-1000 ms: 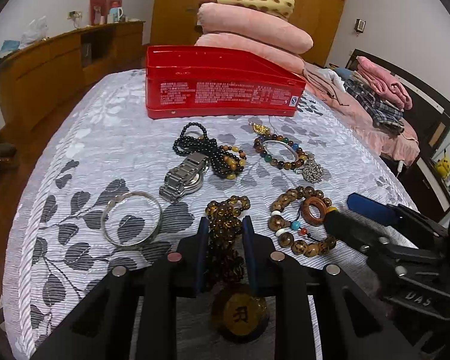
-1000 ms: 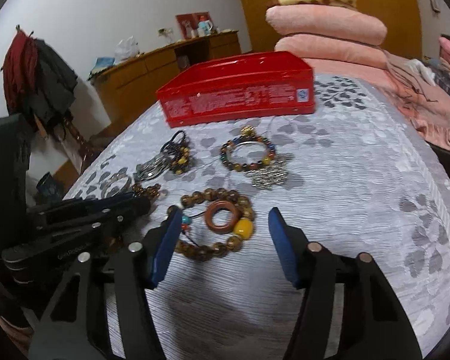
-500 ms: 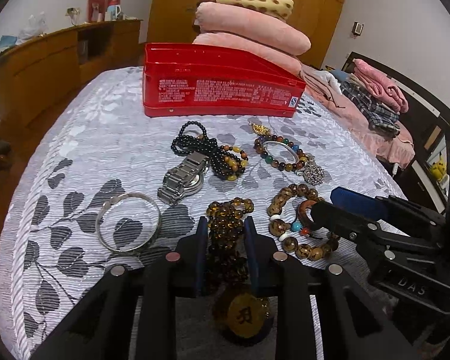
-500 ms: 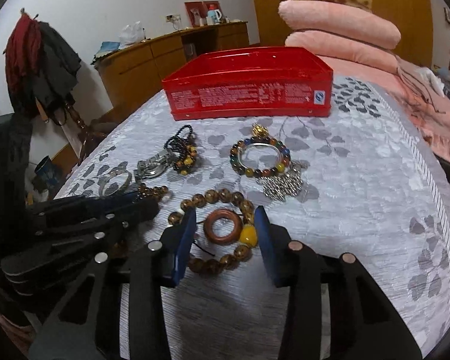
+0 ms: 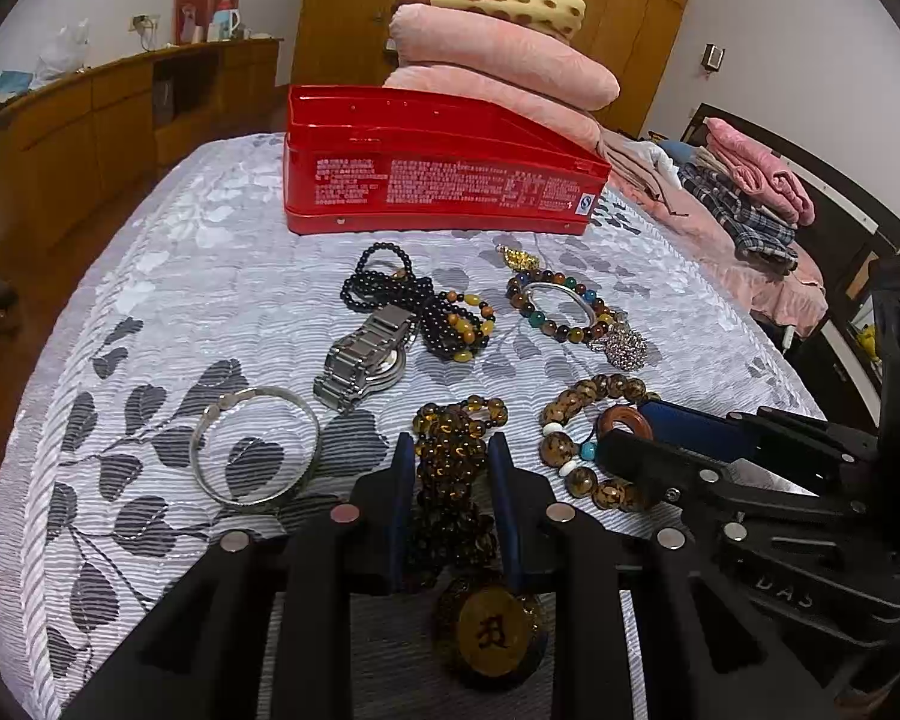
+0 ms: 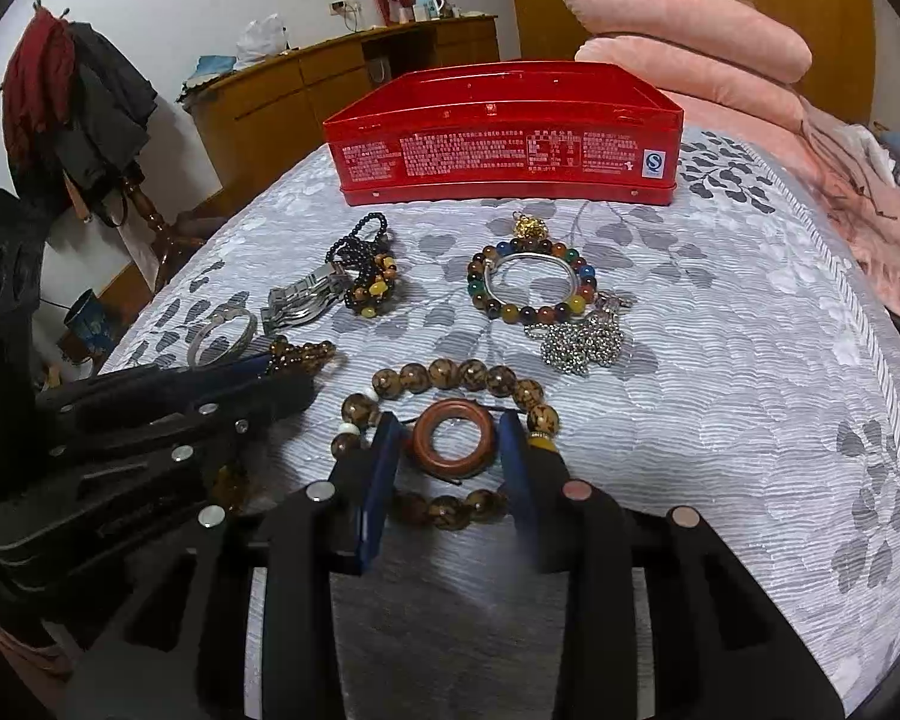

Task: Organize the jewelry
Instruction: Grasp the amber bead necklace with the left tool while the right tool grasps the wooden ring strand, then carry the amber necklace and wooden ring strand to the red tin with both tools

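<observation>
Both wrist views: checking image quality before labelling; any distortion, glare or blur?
Left wrist view: fisheye bends the red tin, dark corners, jewelry sharp. Right wrist view: same curvature, soft glare on the bedspread between the fingers.

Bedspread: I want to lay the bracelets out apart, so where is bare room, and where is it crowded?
Bare: the bedspread right of the multicolour bead bracelet, and the strip left of the silver bangle and red tin. Crowded: the middle, where watch, black bead strand and both grippers' bracelets cluster.
</observation>
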A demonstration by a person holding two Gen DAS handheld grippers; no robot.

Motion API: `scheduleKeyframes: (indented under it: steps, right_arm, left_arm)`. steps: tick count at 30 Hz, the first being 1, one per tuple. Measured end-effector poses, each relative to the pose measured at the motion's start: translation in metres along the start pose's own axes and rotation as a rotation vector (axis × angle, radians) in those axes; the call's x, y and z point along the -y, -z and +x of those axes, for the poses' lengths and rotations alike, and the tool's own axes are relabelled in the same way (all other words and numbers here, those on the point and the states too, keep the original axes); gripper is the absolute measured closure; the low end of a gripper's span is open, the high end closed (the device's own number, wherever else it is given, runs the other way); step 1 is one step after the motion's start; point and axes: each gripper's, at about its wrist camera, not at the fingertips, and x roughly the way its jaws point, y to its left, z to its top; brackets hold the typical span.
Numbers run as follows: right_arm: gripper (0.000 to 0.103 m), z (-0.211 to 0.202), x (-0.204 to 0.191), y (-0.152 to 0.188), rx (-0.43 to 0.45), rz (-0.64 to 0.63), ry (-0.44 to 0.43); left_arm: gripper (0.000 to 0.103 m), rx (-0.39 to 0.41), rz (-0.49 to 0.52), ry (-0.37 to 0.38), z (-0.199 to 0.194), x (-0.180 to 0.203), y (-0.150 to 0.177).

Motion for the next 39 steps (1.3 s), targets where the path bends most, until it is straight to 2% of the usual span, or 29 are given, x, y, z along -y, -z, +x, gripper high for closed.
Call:
scheduleKeyframes:
  steps: [10,16,29,39]
  right_arm:
    - [0.075,0.003,-0.003,-0.001,-0.001,-0.027,0.004]
    - [0.075,-0.011,-0.002,-0.001,0.031,-0.019,0.01]
    - [0.075,-0.039,-0.001,-0.018,0.123,-0.029,0.007]
    - [0.075,-0.042,0.002,-0.033,0.156,-0.021,0.004]
  left_arm:
    - [0.079,0.002,0.012,-0.011,0.002,0.003,-0.001]
    - [0.082,0.019,-0.019,0.016,-0.003,-0.004,-0.001]
    - [0.086,0.165,-0.062,0.048,-0.048,-0.011,-0.019]
    - [0.087,0.204,-0.082,0.087,-0.053,-0.009,-0.032]
